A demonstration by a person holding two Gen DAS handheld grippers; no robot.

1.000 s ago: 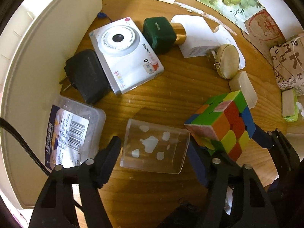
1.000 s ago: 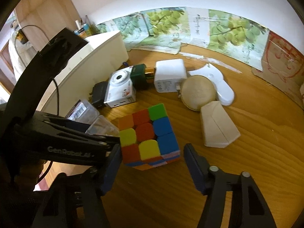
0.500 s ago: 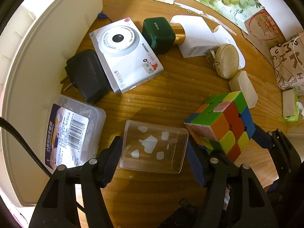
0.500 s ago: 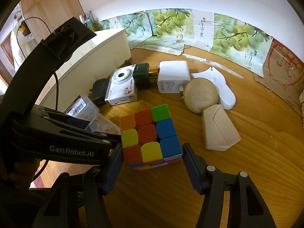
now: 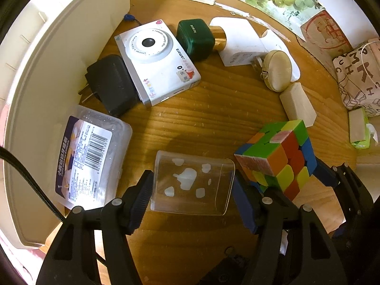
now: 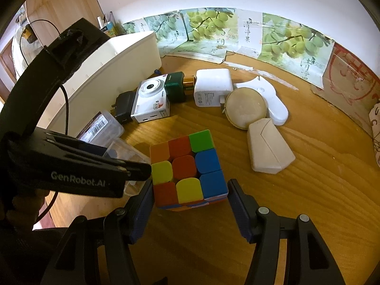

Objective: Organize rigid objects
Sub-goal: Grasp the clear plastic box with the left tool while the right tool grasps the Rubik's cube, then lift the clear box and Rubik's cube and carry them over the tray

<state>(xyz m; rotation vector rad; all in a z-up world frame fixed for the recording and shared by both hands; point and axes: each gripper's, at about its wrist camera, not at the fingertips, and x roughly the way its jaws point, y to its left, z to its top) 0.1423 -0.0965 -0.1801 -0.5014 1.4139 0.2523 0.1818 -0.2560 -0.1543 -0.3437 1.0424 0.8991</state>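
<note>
From the right wrist view, the black left gripper point(image 6: 133, 173) covers most of the clear plastic box point(image 6: 123, 149) and part of the frosted lidded box with a barcode label point(image 6: 99, 128). The tall cream plastic bin point(image 5: 47, 71) runs past the left wrist picture's edge. Small print on the flat white charger block point(image 6: 211, 87) is too fine to read. The printed cloth bag point(image 5: 358, 76) is cut off at the right.

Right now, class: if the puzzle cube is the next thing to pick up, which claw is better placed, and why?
The right claw. Its open jaws already bracket the puzzle cube on both sides. The left claw straddles the clear plastic box, with the cube outside its right finger.
</note>
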